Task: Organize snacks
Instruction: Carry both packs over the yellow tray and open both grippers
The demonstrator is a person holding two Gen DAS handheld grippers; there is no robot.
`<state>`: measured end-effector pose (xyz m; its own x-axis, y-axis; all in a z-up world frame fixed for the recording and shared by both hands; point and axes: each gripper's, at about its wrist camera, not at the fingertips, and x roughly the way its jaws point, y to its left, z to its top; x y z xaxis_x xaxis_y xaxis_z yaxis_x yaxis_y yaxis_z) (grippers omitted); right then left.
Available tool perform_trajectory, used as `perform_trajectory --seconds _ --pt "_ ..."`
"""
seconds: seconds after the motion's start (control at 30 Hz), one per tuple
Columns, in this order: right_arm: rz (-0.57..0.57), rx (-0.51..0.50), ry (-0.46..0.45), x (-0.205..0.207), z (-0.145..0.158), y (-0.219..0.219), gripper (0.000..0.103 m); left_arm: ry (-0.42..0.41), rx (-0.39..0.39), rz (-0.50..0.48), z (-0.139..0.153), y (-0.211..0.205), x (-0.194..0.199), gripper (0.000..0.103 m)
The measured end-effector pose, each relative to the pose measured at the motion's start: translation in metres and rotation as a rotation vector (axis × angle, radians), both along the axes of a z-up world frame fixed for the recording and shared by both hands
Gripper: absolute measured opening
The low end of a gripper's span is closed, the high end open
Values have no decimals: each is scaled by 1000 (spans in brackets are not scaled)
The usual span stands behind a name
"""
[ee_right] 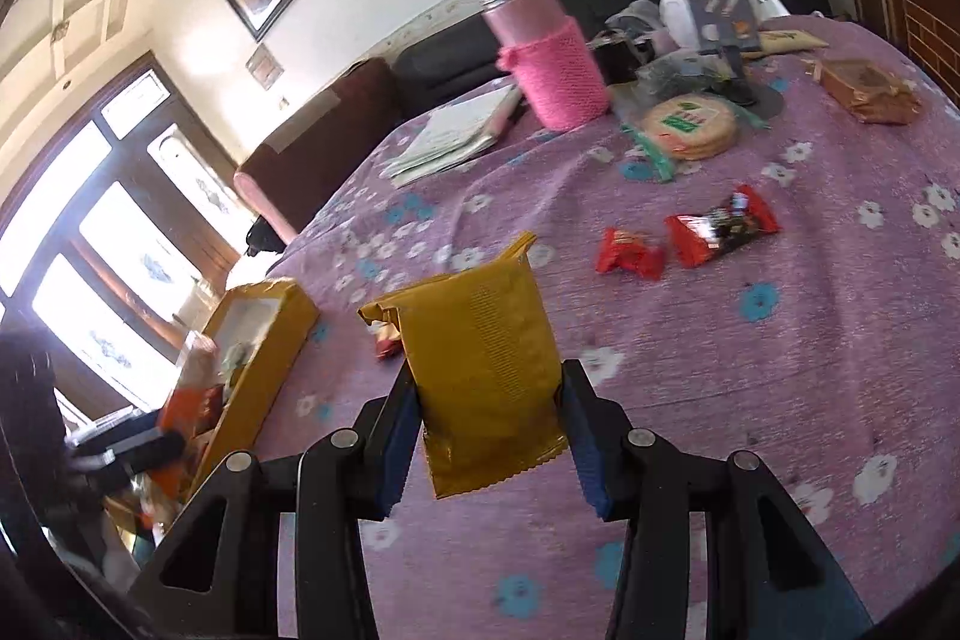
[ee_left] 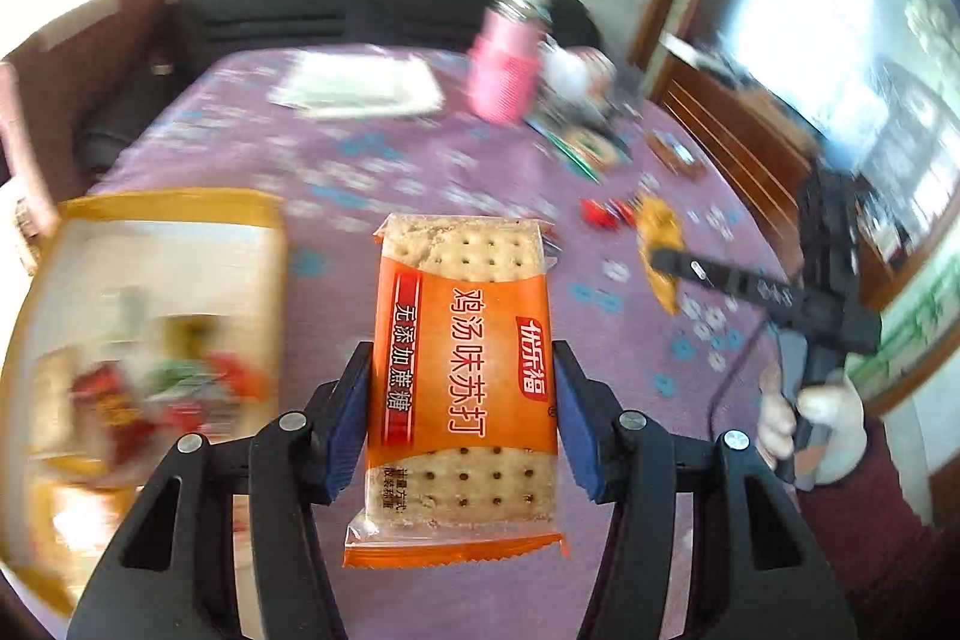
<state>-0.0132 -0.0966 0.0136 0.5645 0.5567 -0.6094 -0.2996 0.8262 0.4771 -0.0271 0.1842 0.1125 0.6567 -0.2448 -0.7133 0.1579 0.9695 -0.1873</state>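
Left tool [ee_left: 461, 415] pinches an orange soda-cracker packet [ee_left: 462, 376] by its long edges, blue pads pressed on both sides, the packet standing up between them over the bench [ee_left: 372, 160] with its purple flowered cloth. My left-wrist view is smeared: the yellow box [ee_left: 150, 340] to the left reads only as a blur of red and green wrappers inside, its near end cut off by the frame. Far off, a pink bottle [ee_left: 507, 70] and a white paper stack [ee_left: 360, 85] are soft. At right I see the right tool [ee_left: 663, 262] from the side, gripping a yellow packet [ee_left: 660, 244], with a white-gloved hand [ee_left: 804, 424] on its handle.

From the right wrist, that tool [ee_right: 491, 415] is clamped on the yellow packet [ee_right: 480, 370], held upright, its top crumpled. The yellow box [ee_right: 264, 364] lies left, open; its contents are partly hidden by its wall, orange and red wrappers showing. Beyond lie two red sweets [ee_right: 630, 253] [ee_right: 720, 229], bagged round crackers [ee_right: 690, 127], and the pink bottle [ee_right: 549, 58].
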Motion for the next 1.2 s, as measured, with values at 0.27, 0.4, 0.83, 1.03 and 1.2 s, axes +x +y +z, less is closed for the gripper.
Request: perform_trajectory --seconds 0.27,0.4,0.83,1.03,1.2 --pt "192 22 -34 -18 53 101 46 -41 61 262 23 113 3 55" --pt "286 2 -29 -22 67 164 46 1 20 353 5 154 12 55" --pt "388 -213 59 -2 13 319 45 169 -139 442 -58 208 58 55" --pt "375 -248 71 14 -4 340 48 194 -166 459 -67 215 65 55" --pt "348 -204 62 21 2 335 51 141 -180 443 -54 214 58 57"
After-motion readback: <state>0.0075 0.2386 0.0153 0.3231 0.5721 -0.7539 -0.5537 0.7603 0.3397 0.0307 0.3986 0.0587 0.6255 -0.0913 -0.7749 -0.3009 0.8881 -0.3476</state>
